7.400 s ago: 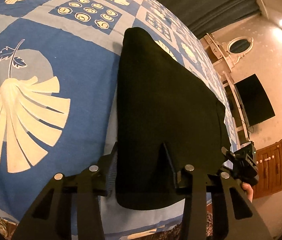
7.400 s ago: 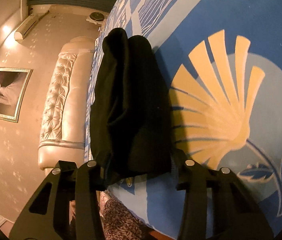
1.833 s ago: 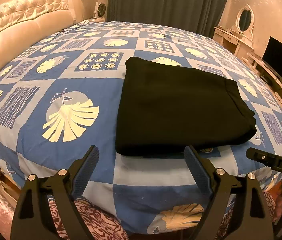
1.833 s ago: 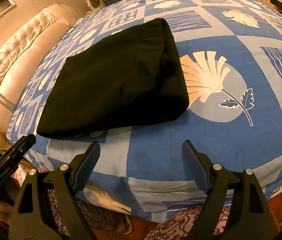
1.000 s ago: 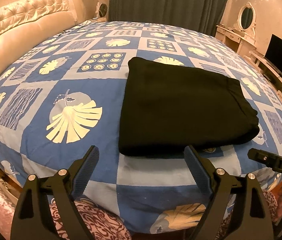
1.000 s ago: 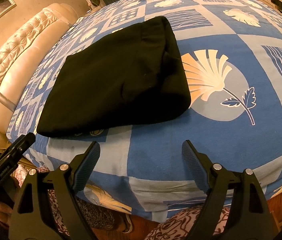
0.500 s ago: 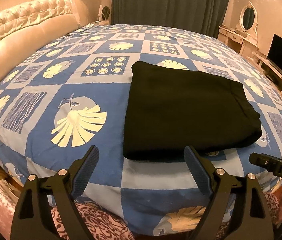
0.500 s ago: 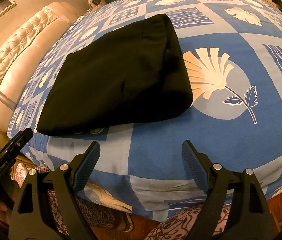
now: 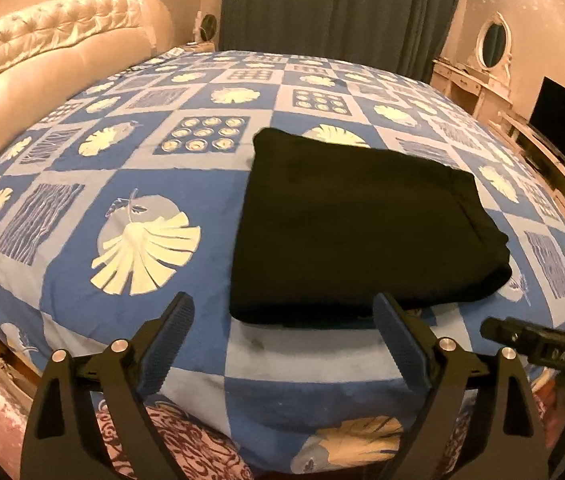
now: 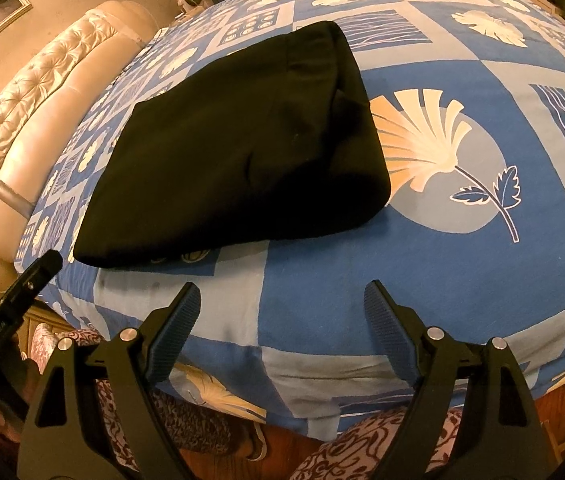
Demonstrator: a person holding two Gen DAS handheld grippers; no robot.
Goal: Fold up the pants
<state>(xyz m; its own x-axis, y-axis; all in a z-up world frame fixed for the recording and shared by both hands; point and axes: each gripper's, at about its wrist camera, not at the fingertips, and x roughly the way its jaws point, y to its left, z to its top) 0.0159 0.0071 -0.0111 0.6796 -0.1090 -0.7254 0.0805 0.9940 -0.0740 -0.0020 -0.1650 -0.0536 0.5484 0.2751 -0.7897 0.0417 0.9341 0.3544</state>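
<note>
Folded pants (image 9: 358, 228) lie flat, long axis running left-right.

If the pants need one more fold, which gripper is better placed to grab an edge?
Left, marginally. The left gripper is open with the pants' near edge lying between its fingertips. The right gripper is open too, but faces mostly bare bedspread.

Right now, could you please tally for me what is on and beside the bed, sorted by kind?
Folded black pants: 1, lying flat on the bedspread
Patterned bedspreads: 1
Tufted headboards: 1
Handheld grippers: 2, left gripper and right gripper, both with jaws apart and holding nothing
Total: 5
</note>
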